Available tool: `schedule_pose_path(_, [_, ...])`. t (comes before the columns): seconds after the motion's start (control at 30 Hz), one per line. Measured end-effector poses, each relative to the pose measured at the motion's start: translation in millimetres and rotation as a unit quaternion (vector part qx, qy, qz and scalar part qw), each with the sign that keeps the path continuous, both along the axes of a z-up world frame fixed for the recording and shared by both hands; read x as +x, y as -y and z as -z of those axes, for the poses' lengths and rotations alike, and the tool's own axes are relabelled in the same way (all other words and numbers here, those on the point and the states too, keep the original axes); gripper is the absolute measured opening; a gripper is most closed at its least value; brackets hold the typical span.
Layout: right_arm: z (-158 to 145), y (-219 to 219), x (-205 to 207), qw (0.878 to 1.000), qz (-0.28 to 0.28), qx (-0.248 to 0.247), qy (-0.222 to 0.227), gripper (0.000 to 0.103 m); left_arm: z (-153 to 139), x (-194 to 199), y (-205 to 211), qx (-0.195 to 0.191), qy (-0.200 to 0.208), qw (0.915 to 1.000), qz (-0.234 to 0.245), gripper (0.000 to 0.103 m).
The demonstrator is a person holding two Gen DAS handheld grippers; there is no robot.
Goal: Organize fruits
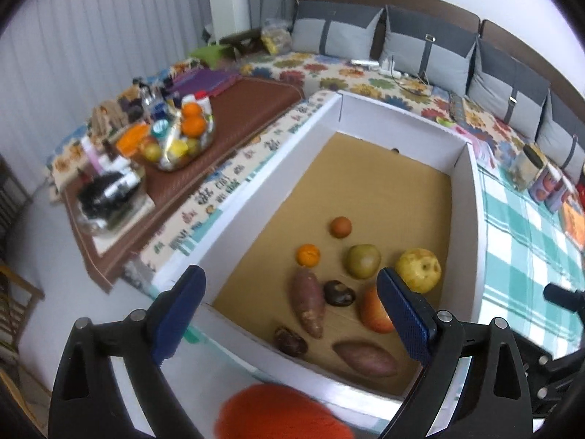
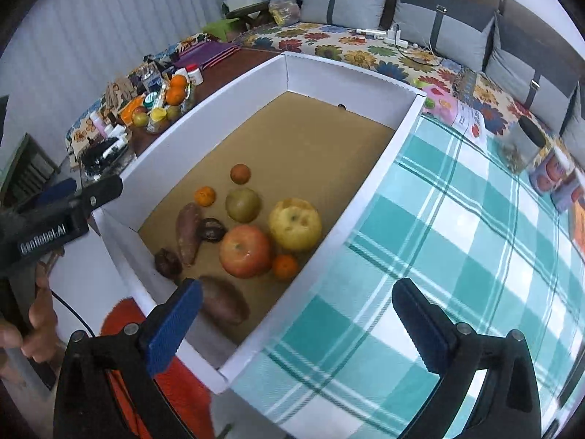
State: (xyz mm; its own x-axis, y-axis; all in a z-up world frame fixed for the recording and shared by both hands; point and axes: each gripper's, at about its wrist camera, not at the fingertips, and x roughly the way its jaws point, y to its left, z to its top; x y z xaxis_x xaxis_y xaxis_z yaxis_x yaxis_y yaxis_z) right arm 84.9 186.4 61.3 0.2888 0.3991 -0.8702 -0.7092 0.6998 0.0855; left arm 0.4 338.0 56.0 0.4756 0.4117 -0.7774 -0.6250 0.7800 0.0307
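Right gripper (image 2: 298,323), jaws wide apart, hangs at lower frame above the white box (image 2: 369,190). Fruit, including a red apple (image 2: 245,250), clusters at centre frame.

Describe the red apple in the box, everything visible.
The red apple is the reddish-orange fruit with yellowish streaks, smooth-skinned and whole, its stem dimple facing up toward the right wrist camera. It sits on the brown cardboard floor of the white box, near the box's near end. It appears to touch the yellow apple behind it and the small orange beside it. In the left wrist view a gripper finger partly hides it. Neither gripper holds it.
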Motion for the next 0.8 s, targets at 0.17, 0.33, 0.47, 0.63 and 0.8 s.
schedule_pose_path(0.17, [-11.6,-8.3,-7.2,1.000,0.006,0.010,0.007,0.103,-7.9,-7.8,5.1,0.036,-0.005,0.9993,0.002,0.096])
schedule_pose_path(0.33, [-18.7,-19.1,-17.2,1.000,0.003,0.000,0.025,0.103,-16.0,-15.5,8.3,0.072,-0.017,0.9971,-0.017,0.096])
schedule_pose_path(0.47, [-22.1,-21.3,-19.7,1.000,0.010,-0.004,0.026,0.103,-11.1,-20.2,4.1,0.040,-0.043,0.9980,-0.025,0.096])
schedule_pose_path(0.63, [-22.8,-23.8,-22.4,1.000,0.008,-0.010,0.016,0.103,-9.6,-25.1,2.2,-0.015,-0.024,0.9996,-0.003,0.096])
schedule_pose_path(0.8, [-22.0,-26.0,-23.8,1.000,0.008,-0.014,0.017,0.103,-8.4,-22.5,5.7,-0.008,-0.030,0.9995,-0.001,0.097])
